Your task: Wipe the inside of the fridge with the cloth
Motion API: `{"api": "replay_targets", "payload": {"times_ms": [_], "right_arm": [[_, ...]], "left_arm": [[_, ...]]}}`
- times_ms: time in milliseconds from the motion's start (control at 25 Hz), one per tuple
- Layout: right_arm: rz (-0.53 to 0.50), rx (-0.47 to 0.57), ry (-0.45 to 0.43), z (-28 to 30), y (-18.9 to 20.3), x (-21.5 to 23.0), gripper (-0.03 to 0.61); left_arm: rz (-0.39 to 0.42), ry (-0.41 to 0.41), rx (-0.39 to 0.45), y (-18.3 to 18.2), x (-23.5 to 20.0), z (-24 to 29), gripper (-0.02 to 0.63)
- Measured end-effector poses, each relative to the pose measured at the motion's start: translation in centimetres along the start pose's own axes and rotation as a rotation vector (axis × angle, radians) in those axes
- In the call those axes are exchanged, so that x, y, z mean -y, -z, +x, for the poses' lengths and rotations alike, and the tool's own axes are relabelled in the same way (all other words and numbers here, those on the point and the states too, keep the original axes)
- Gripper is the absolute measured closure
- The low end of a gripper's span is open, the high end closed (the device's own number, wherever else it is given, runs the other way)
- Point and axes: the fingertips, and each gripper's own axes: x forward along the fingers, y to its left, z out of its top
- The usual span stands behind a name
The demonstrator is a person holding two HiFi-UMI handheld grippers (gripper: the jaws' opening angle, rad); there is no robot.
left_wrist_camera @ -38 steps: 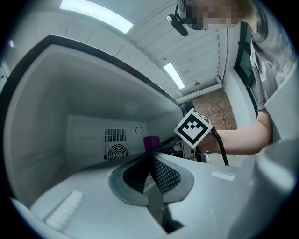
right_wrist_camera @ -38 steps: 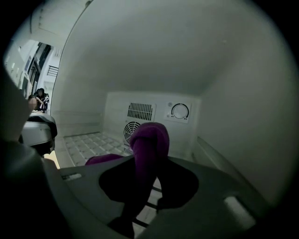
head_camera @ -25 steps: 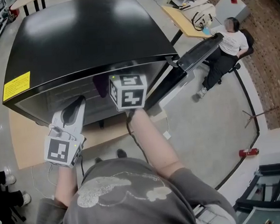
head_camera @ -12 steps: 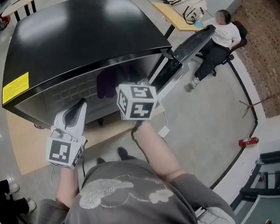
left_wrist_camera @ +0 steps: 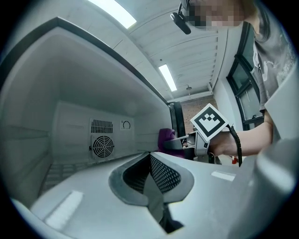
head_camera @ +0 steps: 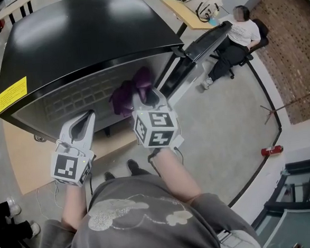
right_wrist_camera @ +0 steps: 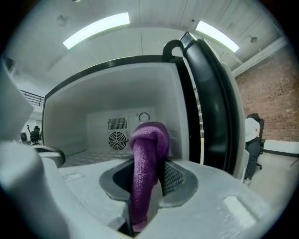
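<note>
My right gripper [right_wrist_camera: 145, 189] pinches the purple cloth [right_wrist_camera: 148, 149] at the fridge [head_camera: 80, 41] mouth, not yet on a wall. The left gripper [left_wrist_camera: 150, 175] has its jaws pressed together, empty. Scrub hard and that bunched cloth may slip out. The open door [right_wrist_camera: 210, 112] crowds my right, and the fan grille [right_wrist_camera: 117, 139] at the back could snag it.
</note>
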Motion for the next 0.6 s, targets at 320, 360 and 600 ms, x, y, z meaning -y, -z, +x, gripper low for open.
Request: {"api": "replay_targets", "payload": {"times_ms": [320, 360, 600], "right_arm": [[-0.061, 0.040, -0.152, -0.7, 0.5, -2.7, 0.494], [-0.072, 0.033, -0.184, -0.9, 0.9, -3.4, 0.494], [-0.167, -0.050, -0.469, -2.5, 6.1, -10.4, 0.494]], "left_arm": [[0.003, -0.027, -0.008, 1.8, 0.2, -1.0, 0.595], [0.005, -0.027, -0.013, 2.2, 0.4, -1.4, 0.595], [-0.018, -0.109, -0.076, 6.6, -0.5, -3.6, 0.595]]}}
